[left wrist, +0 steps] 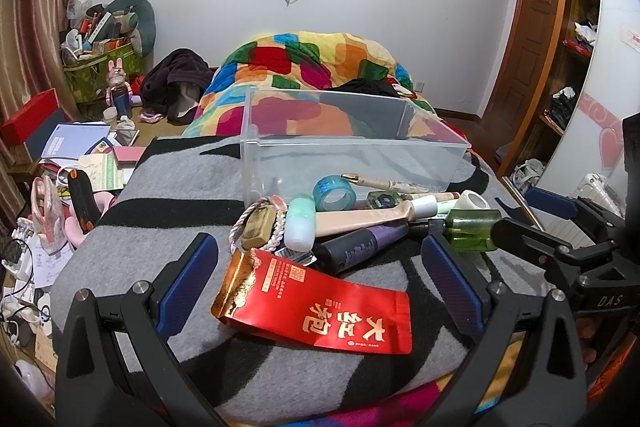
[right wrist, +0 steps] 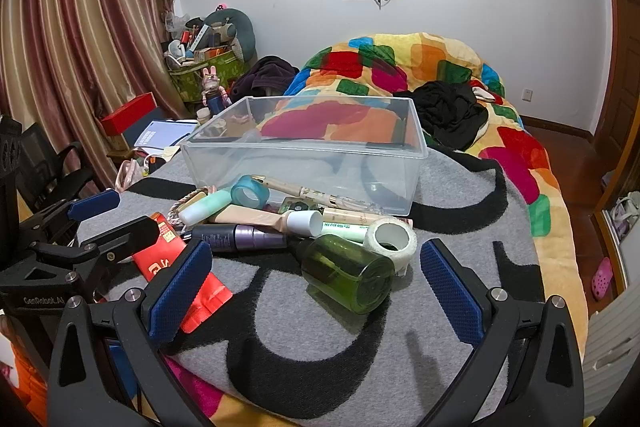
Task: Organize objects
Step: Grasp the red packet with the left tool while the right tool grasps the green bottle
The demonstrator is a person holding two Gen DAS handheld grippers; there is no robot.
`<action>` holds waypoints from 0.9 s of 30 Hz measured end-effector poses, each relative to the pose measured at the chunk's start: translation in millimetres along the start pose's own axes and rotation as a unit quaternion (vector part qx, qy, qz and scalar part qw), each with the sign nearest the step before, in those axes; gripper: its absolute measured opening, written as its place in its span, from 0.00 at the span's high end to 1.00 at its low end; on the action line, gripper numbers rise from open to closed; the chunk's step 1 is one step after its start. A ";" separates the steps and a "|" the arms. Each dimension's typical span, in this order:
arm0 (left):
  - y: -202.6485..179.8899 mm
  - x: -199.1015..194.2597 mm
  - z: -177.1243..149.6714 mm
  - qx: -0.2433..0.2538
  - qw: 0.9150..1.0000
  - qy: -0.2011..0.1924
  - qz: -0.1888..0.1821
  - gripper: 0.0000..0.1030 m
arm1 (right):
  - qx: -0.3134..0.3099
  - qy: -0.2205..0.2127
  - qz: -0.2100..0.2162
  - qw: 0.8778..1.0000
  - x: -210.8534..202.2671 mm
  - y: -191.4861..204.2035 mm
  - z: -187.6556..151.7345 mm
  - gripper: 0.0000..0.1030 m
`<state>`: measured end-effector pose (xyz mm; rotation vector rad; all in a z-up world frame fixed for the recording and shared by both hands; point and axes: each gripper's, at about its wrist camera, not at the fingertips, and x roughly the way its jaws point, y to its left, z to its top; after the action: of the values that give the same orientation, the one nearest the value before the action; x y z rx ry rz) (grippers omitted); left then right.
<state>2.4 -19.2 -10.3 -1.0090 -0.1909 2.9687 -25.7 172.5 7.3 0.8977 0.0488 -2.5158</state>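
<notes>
A clear plastic bin (left wrist: 424,147) (right wrist: 416,151) stands empty on a grey and black blanket (left wrist: 180,195) (right wrist: 460,179) on the bed. In front of it lies a pile of small objects: a red foil tea pouch (left wrist: 320,307) (right wrist: 200,291), a green bottle (left wrist: 472,229) (right wrist: 352,273), a dark purple tube (left wrist: 360,247) (right wrist: 244,237), a teal tape roll (left wrist: 334,193) (right wrist: 248,191), a white tape roll (right wrist: 394,239), a mint tube (left wrist: 302,223) (right wrist: 208,205), a pen (left wrist: 384,183) (right wrist: 304,191). My left gripper (left wrist: 320,267) is open above the pouch. My right gripper (right wrist: 316,275) is open around the green bottle.
A colourful quilt (left wrist: 312,59) (right wrist: 420,67) with black clothes (right wrist: 448,111) lies behind the bin. Cluttered boxes, books and a bag fill the floor at the left (left wrist: 80,147). A wooden wardrobe (left wrist: 560,27) stands right. Curtains (right wrist: 80,47) hang left.
</notes>
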 end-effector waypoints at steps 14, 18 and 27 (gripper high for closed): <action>56.2 10.7 -29.9 -0.074 0.995 0.057 0.032 0.00 | 0.039 0.022 -0.022 0.999 15.6 -31.7 -6.2 0.00; 58.1 17.8 -33.5 -0.088 0.994 0.068 0.015 0.00 | 0.064 0.027 -0.033 0.997 23.3 -48.1 -7.6 0.00; 36.9 34.9 -34.5 -0.044 0.996 0.070 0.021 0.18 | 0.059 0.047 0.003 0.997 41.2 -47.5 -10.2 0.19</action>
<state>-3.0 -50.4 -62.8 -1.2392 -0.3045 2.9349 -68.4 199.6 -31.4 1.0604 -0.0723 -2.4904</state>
